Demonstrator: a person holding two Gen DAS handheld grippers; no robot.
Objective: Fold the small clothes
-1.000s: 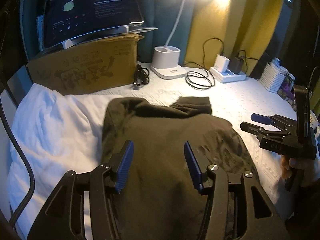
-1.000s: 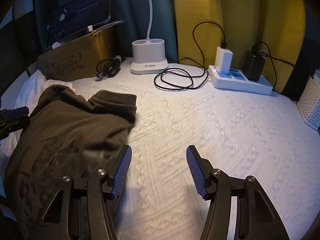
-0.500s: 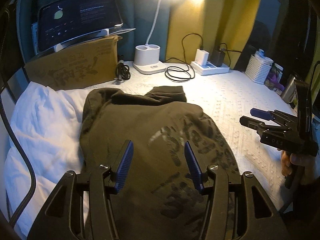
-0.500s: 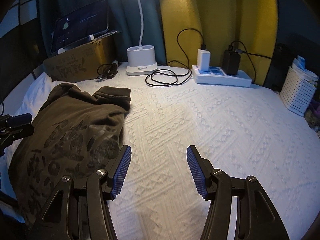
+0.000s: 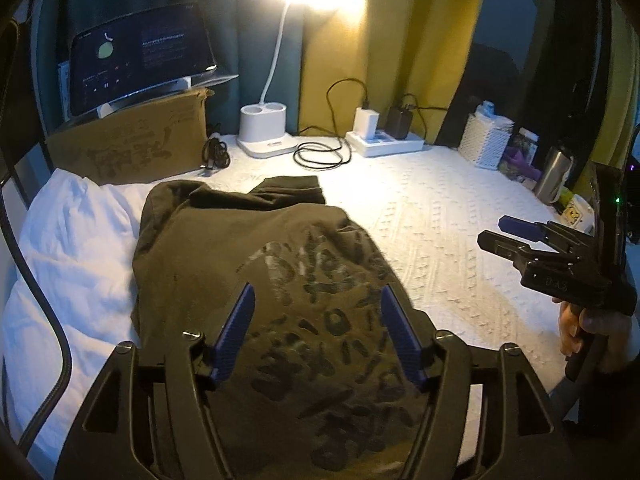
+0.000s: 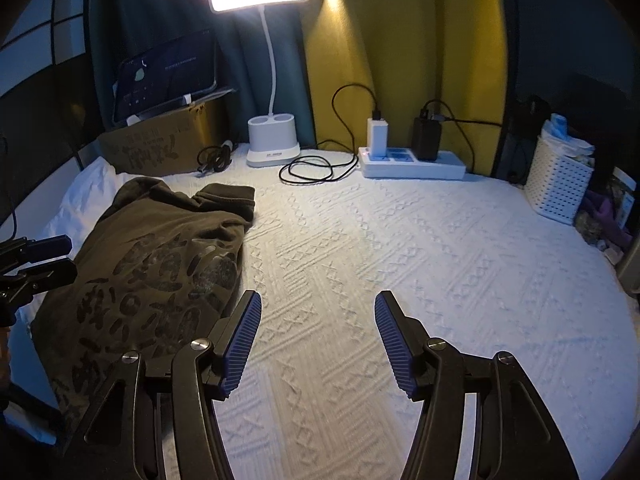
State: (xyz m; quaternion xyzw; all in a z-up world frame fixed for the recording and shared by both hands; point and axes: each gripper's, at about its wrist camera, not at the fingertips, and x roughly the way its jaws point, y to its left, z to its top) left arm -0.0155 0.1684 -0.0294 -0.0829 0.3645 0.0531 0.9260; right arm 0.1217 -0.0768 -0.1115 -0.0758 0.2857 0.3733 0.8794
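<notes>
Olive shirt [image 5: 248, 264] lies rumpled on the white bedspread [image 6: 400, 248], print up, partly over a pillow [image 5: 76, 248]. To fold it well I should pinch two edge corners and keep the cloth taut. My left gripper [image 5: 318, 332] hangs above the print, jaws just widened, nothing between them. My right gripper [image 6: 318, 340] is spread too, just right of the shirt's edge, over bare bedspread.

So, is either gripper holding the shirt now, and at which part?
Nothing is held. The left gripper and the right gripper are both open above the olive shirt and the bedcover.
</notes>
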